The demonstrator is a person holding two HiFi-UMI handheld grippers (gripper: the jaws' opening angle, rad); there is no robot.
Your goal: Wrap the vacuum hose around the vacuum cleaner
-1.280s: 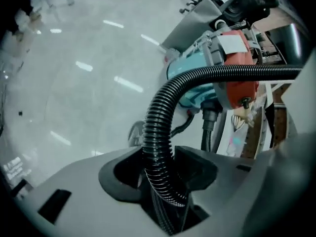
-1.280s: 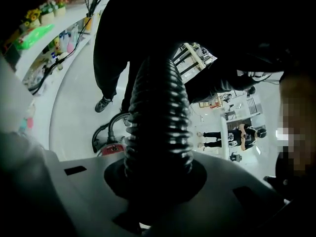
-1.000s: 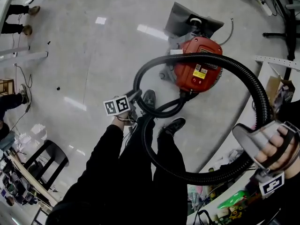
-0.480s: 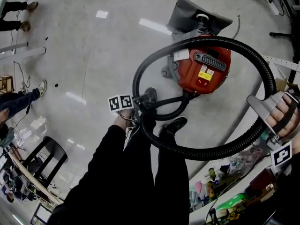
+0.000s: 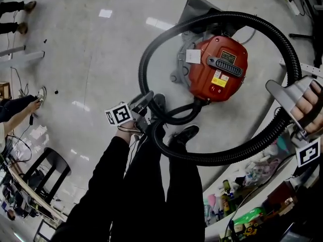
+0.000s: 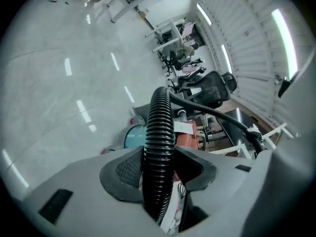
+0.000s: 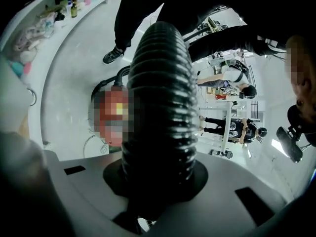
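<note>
The red vacuum cleaner stands on the floor ahead of my feet. Its black ribbed hose runs from my left gripper in a wide loop round the far side of the cleaner. From there it comes down to my right gripper, then back along the near side to the cleaner's front port. The left gripper has just been closing and its pads press the hose. The right gripper is shut on the hose, which fills that view.
A grey bag lies behind the cleaner. A curved white counter with bottles and clutter runs along the lower right. A black chair stands at the lower left. My shoes are inside the loop's near part. A person's arm shows at the left edge.
The hose loop, which crossed over the cleaner's body, now passes beyond its far side. The right gripper moved up along the right edge. The left gripper shifted slightly left and turned.
</note>
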